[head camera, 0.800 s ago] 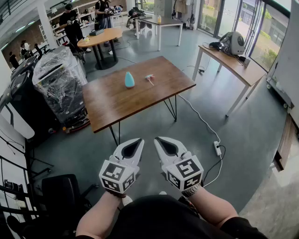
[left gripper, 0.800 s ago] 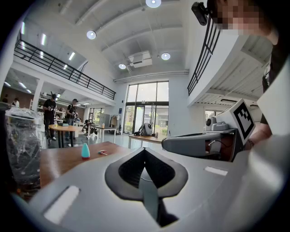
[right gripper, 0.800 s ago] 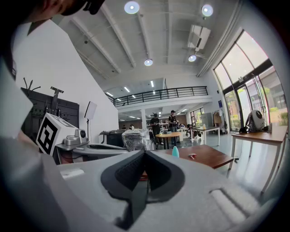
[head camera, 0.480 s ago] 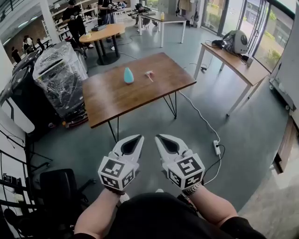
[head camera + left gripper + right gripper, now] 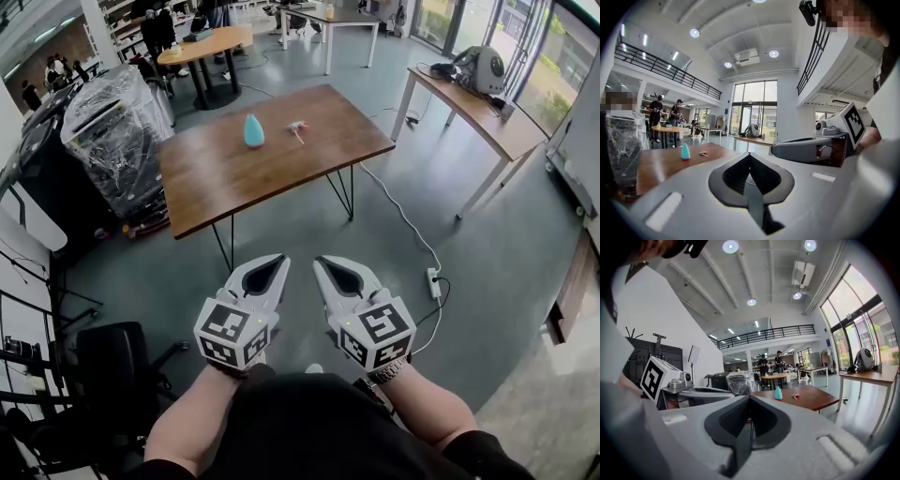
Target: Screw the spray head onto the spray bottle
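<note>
A teal spray bottle (image 5: pixel 254 130) stands on the brown wooden table (image 5: pixel 216 178), with the small white and red spray head (image 5: pixel 298 128) lying just to its right. The same bottle (image 5: pixel 685 152) and spray head (image 5: pixel 704 153) show far off in the left gripper view. In the right gripper view the bottle (image 5: pixel 778 393) and spray head (image 5: pixel 795 396) also sit in the distance. My left gripper (image 5: pixel 272 261) and right gripper (image 5: pixel 326 262) hang side by side over the floor, well short of the table. Both are shut and hold nothing.
A plastic-wrapped machine (image 5: pixel 112 141) stands left of the table. A light wooden desk (image 5: pixel 473 112) with a grey device sits at the right. A power strip and cable (image 5: pixel 433 284) lie on the floor. A black chair (image 5: pixel 117 361) is at lower left. People stand by a round table (image 5: pixel 206 44) behind.
The head view has shifted: the table and bottle now sit slightly higher and further left in frame. Both grippers stay shut, side by side, a little higher in frame.
</note>
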The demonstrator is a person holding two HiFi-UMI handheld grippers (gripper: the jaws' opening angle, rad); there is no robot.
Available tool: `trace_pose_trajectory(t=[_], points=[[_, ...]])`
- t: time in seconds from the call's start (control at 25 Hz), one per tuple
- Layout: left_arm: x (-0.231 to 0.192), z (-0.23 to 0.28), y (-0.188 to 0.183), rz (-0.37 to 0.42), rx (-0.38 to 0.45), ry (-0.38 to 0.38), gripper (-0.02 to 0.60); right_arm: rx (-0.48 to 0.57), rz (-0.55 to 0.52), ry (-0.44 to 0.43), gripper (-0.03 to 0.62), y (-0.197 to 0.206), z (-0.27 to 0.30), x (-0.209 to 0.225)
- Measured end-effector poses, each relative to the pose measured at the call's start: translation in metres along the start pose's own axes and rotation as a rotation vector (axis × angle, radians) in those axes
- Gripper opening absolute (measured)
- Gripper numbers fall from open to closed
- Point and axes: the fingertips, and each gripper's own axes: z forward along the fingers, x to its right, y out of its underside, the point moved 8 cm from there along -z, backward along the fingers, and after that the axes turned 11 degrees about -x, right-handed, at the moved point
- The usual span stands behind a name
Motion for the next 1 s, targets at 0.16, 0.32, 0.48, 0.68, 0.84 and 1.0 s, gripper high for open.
trace_pose_trajectory(t=[0.16, 0.32, 0.48, 0.68, 0.84, 1.0], points=[[-0.007, 0.009, -0.002, -0.005, -0.007, 0.005, 0.011, -0.009, 0.006, -0.001, -0.009, -0.002, 0.008, 0.007], [-0.025, 0.019, -0.002, -0.016, -0.014, 0.011, 0.011, -0.017, 0.008, 0.005, -0.008, -0.007, 0.025, 0.012], [-0.049, 0.033, -0.003, -0.033, -0.013, 0.018, 0.011, -0.034, 0.003, 0.014, -0.008, -0.014, 0.047, 0.020], [-0.087, 0.055, -0.007, -0.054, -0.014, 0.033, 0.011, -0.056, -0.001, 0.027, -0.008, -0.026, 0.087, 0.034], [-0.129, 0.067, -0.012, -0.073, -0.020, 0.041, 0.011, -0.074, -0.004, 0.032, -0.008, -0.042, 0.126, 0.037], [-0.166, 0.079, -0.019, -0.080, -0.028, 0.058, 0.011, -0.083, -0.004, 0.044, -0.008, -0.056, 0.163, 0.041]])
